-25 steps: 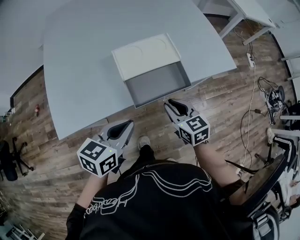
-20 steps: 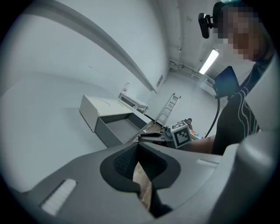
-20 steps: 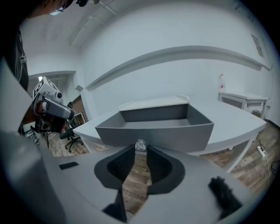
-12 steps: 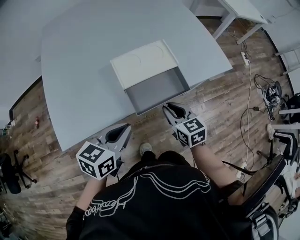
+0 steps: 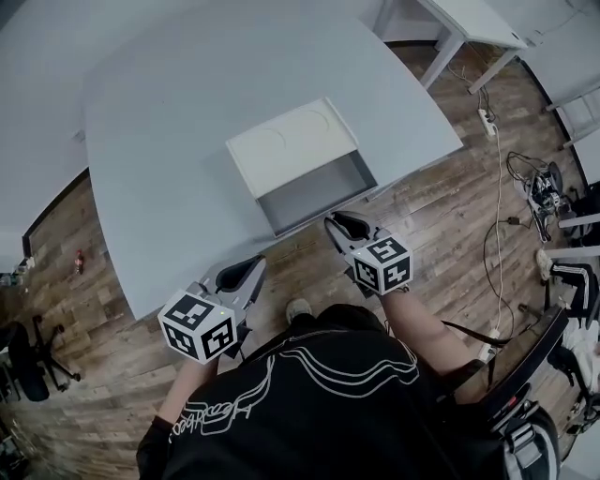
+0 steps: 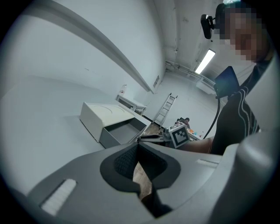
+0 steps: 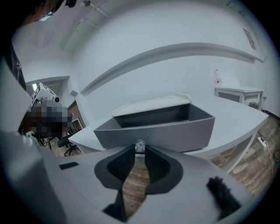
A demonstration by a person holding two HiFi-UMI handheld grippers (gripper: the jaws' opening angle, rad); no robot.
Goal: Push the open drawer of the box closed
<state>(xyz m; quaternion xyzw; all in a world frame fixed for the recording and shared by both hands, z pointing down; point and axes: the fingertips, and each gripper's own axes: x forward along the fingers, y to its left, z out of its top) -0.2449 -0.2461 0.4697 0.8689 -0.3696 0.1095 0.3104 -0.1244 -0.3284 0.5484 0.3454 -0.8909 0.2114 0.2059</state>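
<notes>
A white box point(image 5: 291, 142) sits on the pale table point(image 5: 169, 131) near its front edge. Its grey drawer point(image 5: 314, 192) stands pulled out toward me. In the right gripper view the drawer's front panel point(image 7: 157, 131) fills the middle, and a small clear knob point(image 7: 140, 145) sits between the tips of my right gripper point(image 7: 140, 152), which is closed to a narrow gap around it. My right gripper point(image 5: 339, 221) meets the drawer's front edge. My left gripper point(image 5: 249, 266) hangs shut and empty off the table's edge, left of the drawer point(image 6: 121, 132).
The table's curved front edge point(image 5: 234, 267) runs just beyond both grippers, with wood floor point(image 5: 441, 197) below. A second white table point(image 5: 473, 23) stands at the back right. Cables and gear point(image 5: 544, 187) lie on the floor at right, with an office chair point(image 5: 23, 361) at far left.
The drawer sticks out of the box a little less than a second ago, with my right gripper still at its front. My left gripper has barely moved.
</notes>
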